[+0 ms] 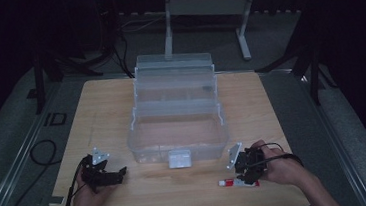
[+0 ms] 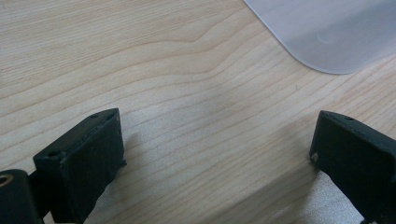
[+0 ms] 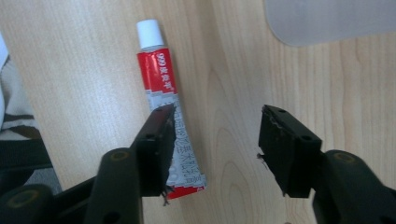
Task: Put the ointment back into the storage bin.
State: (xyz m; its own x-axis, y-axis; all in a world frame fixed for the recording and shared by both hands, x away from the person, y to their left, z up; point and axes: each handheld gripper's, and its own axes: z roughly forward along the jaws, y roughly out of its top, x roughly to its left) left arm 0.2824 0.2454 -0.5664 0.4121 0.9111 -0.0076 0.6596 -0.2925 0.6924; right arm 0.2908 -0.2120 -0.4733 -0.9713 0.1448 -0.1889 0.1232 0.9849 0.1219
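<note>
Where the worktop [image 1: 129, 198] runs out toward the near edge, right of centre: a small tube [image 3: 166, 112], flat on the wood, just beside the right tongs [image 1: 246, 173]. Red over the upper body with white print, turning silvery grey with smaller print lower down, ending in a red crimped tail. White cap [image 3: 149, 33] on the far end, pointing away from the camera in the right gripper view. Slightly creased, lying at a slant, not upright.

Right tongs [image 3: 215, 135] low over the tube, jaws partly apart with bare wood between them. One jaw overlapping the tube's lower half and hiding part of it, the other well clear to the side. Tube not between the jaws, not gripped; contact with the overlapping jaw impossible to tell.

Left tongs [image 1: 108, 176] at the near left of the worktop, held in a hand, jaws wide apart in the left gripper view [image 2: 215, 154], nothing but wood grain between them.

Between the two hands, farther back: a clear plastic box [image 1: 177, 133], lid up, tiered trays stepped toward the rear, white latch [image 1: 179, 158] at its front. Rounded frosted corner of the box at the top of both gripper views.
</note>
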